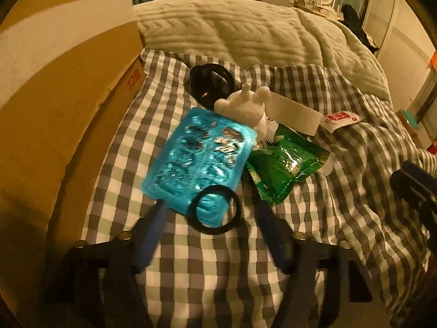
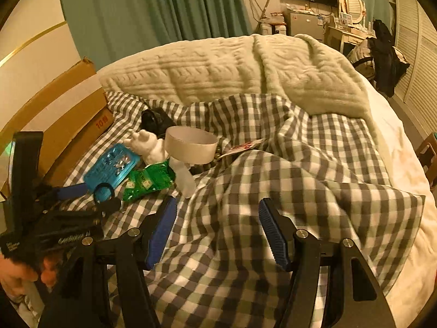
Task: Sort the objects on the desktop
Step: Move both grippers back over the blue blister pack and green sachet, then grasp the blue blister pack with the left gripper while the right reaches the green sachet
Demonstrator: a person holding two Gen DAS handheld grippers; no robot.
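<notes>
A pile lies on the checked cloth (image 1: 191, 259): a blue blister pack (image 1: 199, 161), a black ring (image 1: 215, 209) resting on its near corner, a green foil packet (image 1: 284, 164), a white hand-shaped figure (image 1: 245, 109), a roll of white tape (image 1: 295, 114), a black object (image 1: 210, 82) behind, and a red-and-white sachet (image 1: 341, 119). My left gripper (image 1: 211, 210) is open, its blue fingers (image 1: 153, 235) either side of the black ring, just above it. My right gripper (image 2: 218, 213) is open and empty over bare cloth, right of the pile (image 2: 147, 158). The left gripper (image 2: 90, 194) shows in the right wrist view.
A cardboard box (image 1: 68, 95) stands along the left of the cloth. A cream blanket (image 1: 245, 35) covers the bed beyond. Folds of checked cloth (image 2: 300, 177) rise on the right. Furniture and a dark garment (image 2: 385, 54) stand far off.
</notes>
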